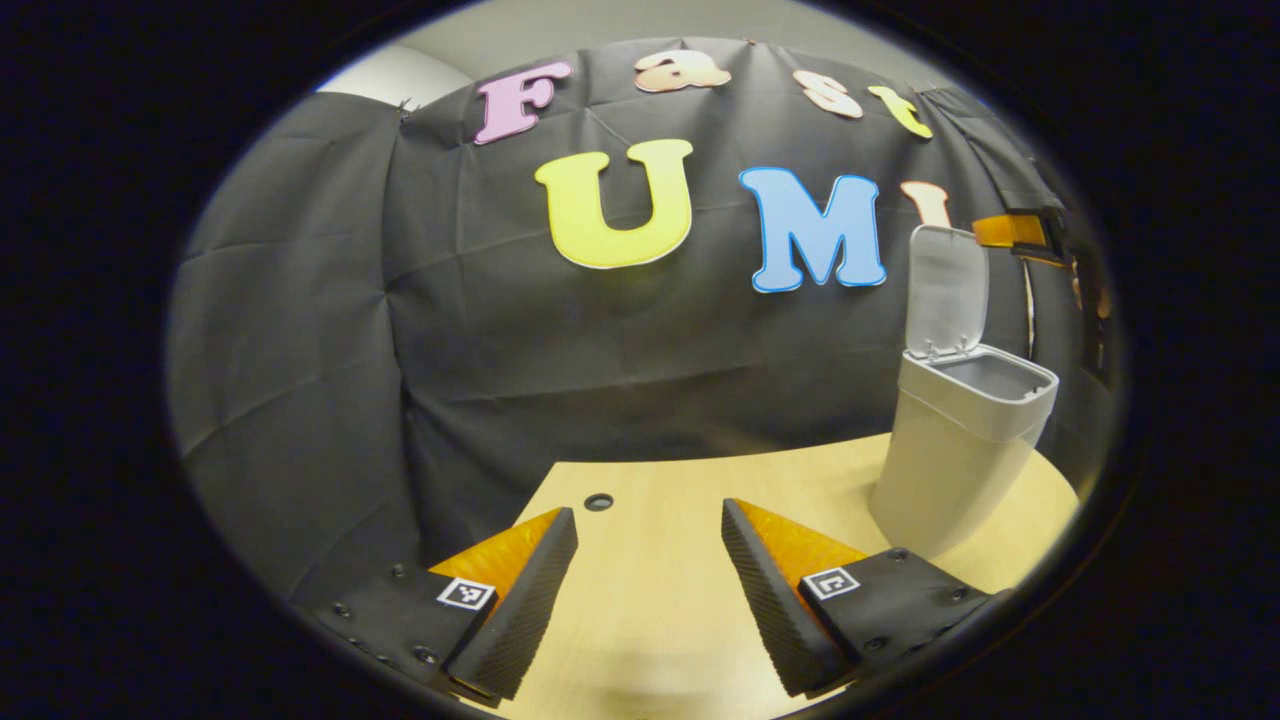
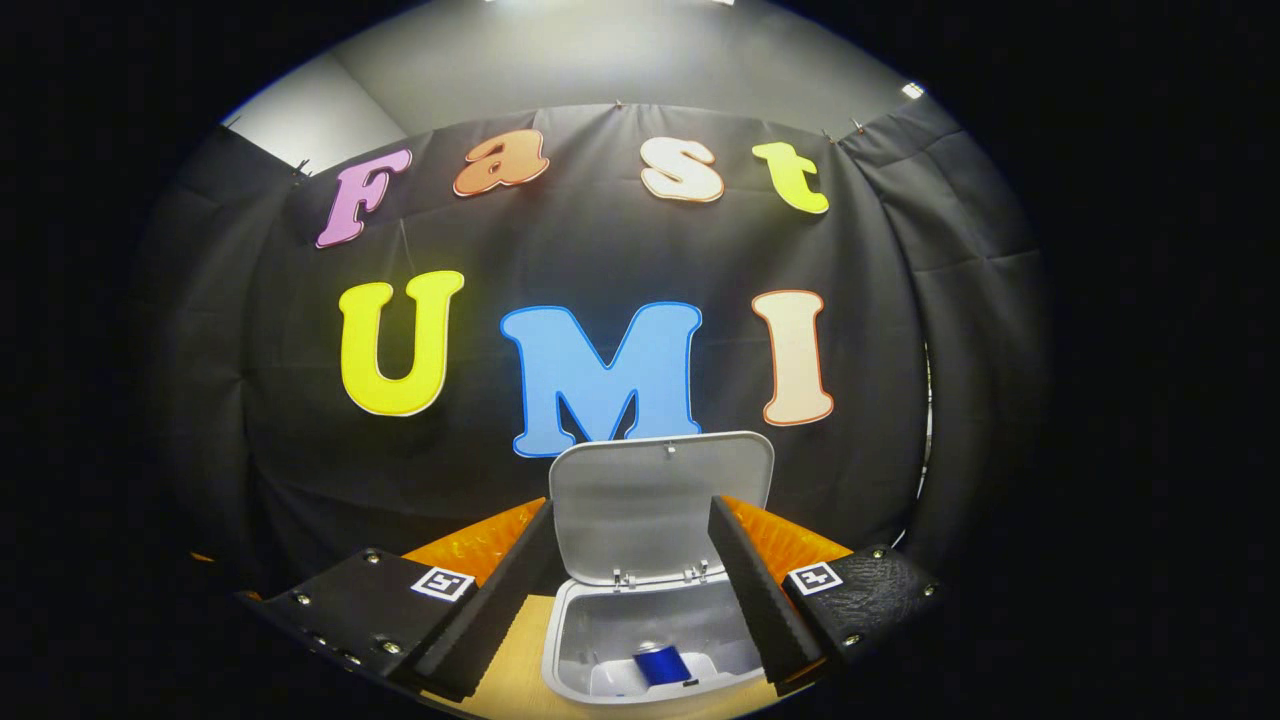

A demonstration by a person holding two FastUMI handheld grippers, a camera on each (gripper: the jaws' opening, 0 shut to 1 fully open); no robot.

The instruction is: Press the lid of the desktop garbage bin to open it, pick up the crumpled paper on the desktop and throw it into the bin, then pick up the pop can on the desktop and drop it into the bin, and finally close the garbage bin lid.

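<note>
A pale grey desktop bin [image 1: 955, 460] stands on the right of the wooden table, its lid [image 1: 945, 290] flipped upright. My left gripper [image 1: 648, 512] hovers open over bare tabletop to the bin's left, nothing between its fingers. In the right gripper view I look down into the bin [image 2: 560, 640] from close above. A blue pop can [image 2: 658, 663] lies at its bottom, with a pale shape [image 2: 612, 682] beside it that may be the paper. My right gripper [image 2: 630, 505] is open above the bin's mouth, in front of the raised lid [image 2: 660, 480], holding nothing. The right gripper [image 1: 1010, 232] also shows above the bin in the left gripper view.
The light wooden table [image 1: 660, 600] has a small round cable hole [image 1: 598, 501] near its far left edge. Black cloth hangs close behind the table and the bin.
</note>
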